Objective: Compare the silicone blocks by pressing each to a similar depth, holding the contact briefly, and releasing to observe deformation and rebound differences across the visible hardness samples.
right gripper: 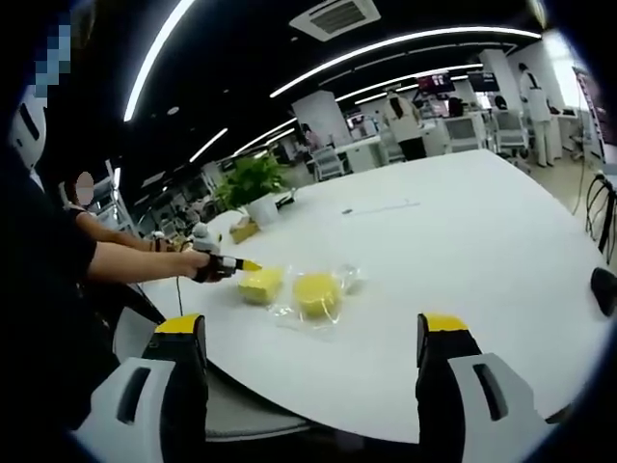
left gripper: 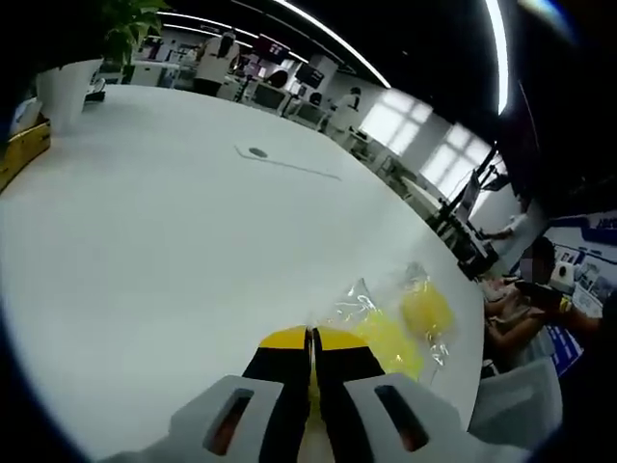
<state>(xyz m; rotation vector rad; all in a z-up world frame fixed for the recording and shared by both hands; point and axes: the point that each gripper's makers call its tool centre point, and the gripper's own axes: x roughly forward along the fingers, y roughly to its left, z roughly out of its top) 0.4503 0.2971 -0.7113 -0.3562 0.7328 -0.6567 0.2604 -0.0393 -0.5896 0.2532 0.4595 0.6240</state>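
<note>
Pressing left tongs (right gripper: 243,264), clenched, tip against left yellow block (right gripper: 260,285) at center frame on counter (right gripper: 463,251); right tongs (right gripper: 313,333) released, idle. Risk: slippery bag (right gripper: 333,294) letting block skid.

From my left gripper (left gripper: 310,340), the closed jaws cover the near edge of the nearer yellow block (left gripper: 386,342), so I cannot tell whether the tips touch it. The clear wrap (left gripper: 362,299) around both blocks blurs their outlines. The far yellow block (left gripper: 426,311) sits close to the table (left gripper: 174,251) edge; its shape is too smeared to judge.

From my right gripper (right gripper: 310,333), the other gripper's yellow tip meets the left block in that view (right gripper: 260,285), but contact is too small to confirm. The lower table edge is cut off behind my jaws. The potted plant (right gripper: 253,183) hides what stands behind it.
</note>
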